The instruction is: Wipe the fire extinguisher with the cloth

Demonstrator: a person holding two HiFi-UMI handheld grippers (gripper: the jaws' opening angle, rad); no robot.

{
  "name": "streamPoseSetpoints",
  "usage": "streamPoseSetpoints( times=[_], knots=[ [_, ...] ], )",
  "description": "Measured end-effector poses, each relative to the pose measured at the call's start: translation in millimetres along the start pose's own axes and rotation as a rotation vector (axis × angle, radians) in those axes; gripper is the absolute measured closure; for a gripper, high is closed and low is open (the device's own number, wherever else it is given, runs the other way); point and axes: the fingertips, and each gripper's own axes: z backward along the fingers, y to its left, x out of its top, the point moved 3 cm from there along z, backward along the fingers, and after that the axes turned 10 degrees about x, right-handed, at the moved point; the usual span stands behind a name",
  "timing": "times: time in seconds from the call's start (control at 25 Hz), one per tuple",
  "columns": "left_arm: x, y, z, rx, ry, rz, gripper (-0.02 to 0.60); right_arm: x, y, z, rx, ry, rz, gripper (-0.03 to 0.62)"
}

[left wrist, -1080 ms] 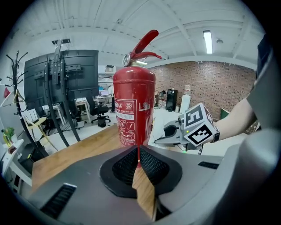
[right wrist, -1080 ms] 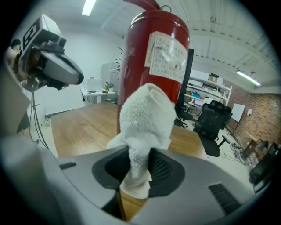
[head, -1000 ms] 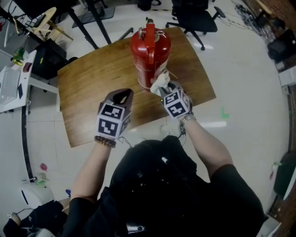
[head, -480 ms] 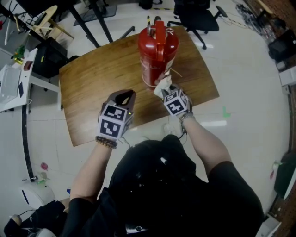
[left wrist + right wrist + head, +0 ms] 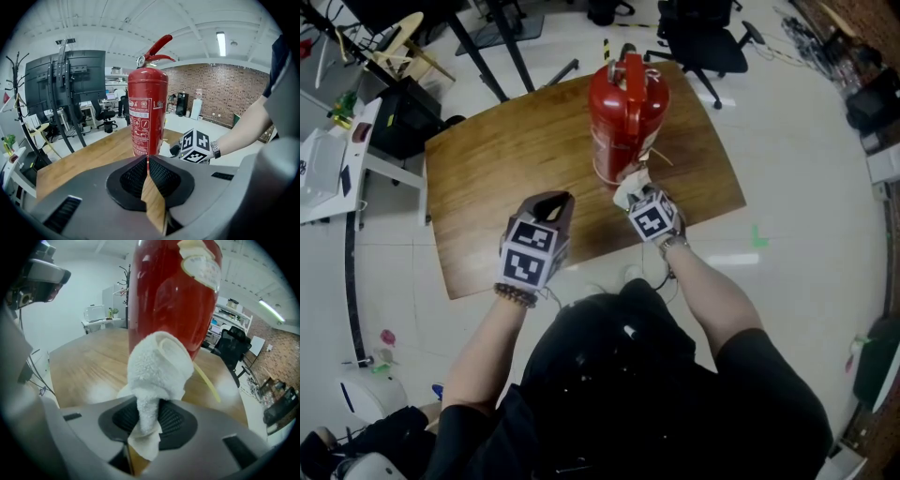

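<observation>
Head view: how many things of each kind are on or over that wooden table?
fire extinguisher: 1
cloth: 1
grippers: 2 (left gripper, right gripper)
Total: 4

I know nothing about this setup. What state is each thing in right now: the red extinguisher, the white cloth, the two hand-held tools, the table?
fire extinguisher: upright on the table, lever at top.
cloth: bunched, gripped, against the extinguisher's lower body.
right tool: shut on the cloth.
left tool: shut, empty, clear of the extinguisher.
table: wooden, bearing the extinguisher.
</observation>
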Motion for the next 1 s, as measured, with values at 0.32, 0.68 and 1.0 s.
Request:
streamPoseSetpoints(
  times=[0.32, 0.68, 1.0],
  knots=[
    [23, -7, -6, 0.055, -0.026, 0.045, 0.571, 1, 3, -3, 0.097, 0.036, 0.047, 0.476],
    [34, -15, -6, 0.120, -0.051, 0.088, 0.571, 7, 0, 42, 0.140, -0.038, 0.051, 0.476],
    [49, -7, -7, 0.034, -0.094, 0.016, 0.571, 48, 8, 125, 0.046, -0.229, -0.055, 0.476]
  ],
)
